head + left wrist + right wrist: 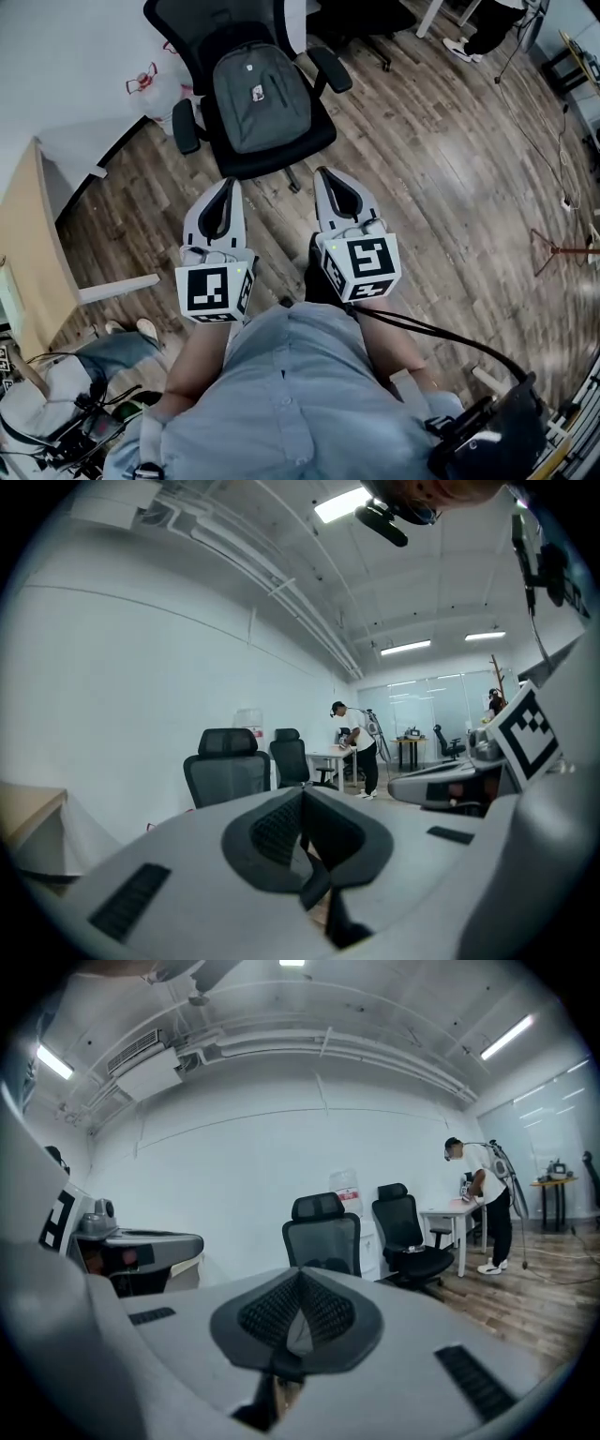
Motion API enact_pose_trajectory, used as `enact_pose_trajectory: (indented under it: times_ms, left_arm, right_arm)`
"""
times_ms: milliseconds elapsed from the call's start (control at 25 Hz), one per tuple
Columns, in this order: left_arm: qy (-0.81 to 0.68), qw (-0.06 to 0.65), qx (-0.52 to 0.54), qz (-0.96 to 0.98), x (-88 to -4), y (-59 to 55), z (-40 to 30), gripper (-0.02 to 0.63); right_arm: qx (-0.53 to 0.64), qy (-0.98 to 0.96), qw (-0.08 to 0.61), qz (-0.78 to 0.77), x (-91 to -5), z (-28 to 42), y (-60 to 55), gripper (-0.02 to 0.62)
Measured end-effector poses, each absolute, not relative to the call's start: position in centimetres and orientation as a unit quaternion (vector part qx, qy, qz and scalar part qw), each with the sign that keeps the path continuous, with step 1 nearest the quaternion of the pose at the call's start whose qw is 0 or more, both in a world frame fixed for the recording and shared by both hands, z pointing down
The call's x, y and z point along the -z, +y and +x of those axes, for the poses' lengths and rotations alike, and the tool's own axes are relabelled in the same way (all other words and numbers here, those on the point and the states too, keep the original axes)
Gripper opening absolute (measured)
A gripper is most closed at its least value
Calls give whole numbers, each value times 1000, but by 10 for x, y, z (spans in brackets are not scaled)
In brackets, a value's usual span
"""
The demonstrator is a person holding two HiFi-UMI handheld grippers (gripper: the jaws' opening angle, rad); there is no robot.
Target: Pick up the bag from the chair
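Underfoot and ahead of both tools: wood-plank floor (422, 187).

Standing on it, just beyond the jaw tips and facing them: black office chair (272, 159) with a mesh back, a headrest and two padded armrests.

Resting on its seat, ahead of and between the two tools: grey bag (260, 98), a soft backpack. Fills the seat between the armrests, its top towards the backrest. Smooth rounded front panel, darker edges, a small pale mark near the top, and a dark tag or zip pull at about mid-front. Hardly visible from the gripper views; a dark hump just over the right tool's jaw tips, at the foot of the chair back, is probably its top.

Left gripper (228, 185): pale grey shell, black ribbed pads, jaws closed together with nothing between them. Points nearly level at the chair, short of the seat's front edge, clear of chair and bag.

Right gripper (324, 173): same build, jaws likewise pressed together and empty. Beside the left one, aimed at the chair's right-hand front, touching neither seat nor bag.

Behind each pair of jaws, nearest the person: marker cube, left (214, 291) and right (364, 267).
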State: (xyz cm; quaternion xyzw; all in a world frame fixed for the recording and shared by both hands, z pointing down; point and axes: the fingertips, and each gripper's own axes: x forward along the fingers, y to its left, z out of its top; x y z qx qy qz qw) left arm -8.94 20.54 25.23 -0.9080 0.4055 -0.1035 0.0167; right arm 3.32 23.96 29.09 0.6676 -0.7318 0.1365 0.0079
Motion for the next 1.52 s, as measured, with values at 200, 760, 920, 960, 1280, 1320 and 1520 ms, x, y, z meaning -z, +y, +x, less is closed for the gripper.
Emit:
enact_pose_trajectory:
  times_ms: [200, 760, 920, 960, 1280, 1320, 1520]
  left_arm:
    - [422, 23, 114, -899, -249, 159, -52, 2]
    - [488, 49, 122, -863, -240, 88, -49, 2]
    - [500, 40, 115, -857, -245, 74, -53, 2]
    - [502, 37, 112, -857, -247, 70, -54, 2]
    - [496, 9, 99, -863, -261, 5, -47, 2]
    - [494, 8, 95, -864, -261, -6, -46, 2]
    - [482, 6, 80, -873, -256, -63, -45, 2]
  right_arm:
    - [-145, -746, 5, 649, -292, 70, 188, 0]
    - [-134, -776, -14, 616, -288, 102, 93, 0]
    - [-131, -784, -5, 607, -291, 98, 77, 0]
    - [-131, -785, -1, 606, -293, 97, 72, 0]
    - [-127, -785, 31, 605, -299, 97, 13, 0]
    - [-124, -784, 33, 607, -298, 98, 2, 0]
    - [-111, -777, 38, 619, -288, 98, -50, 0]
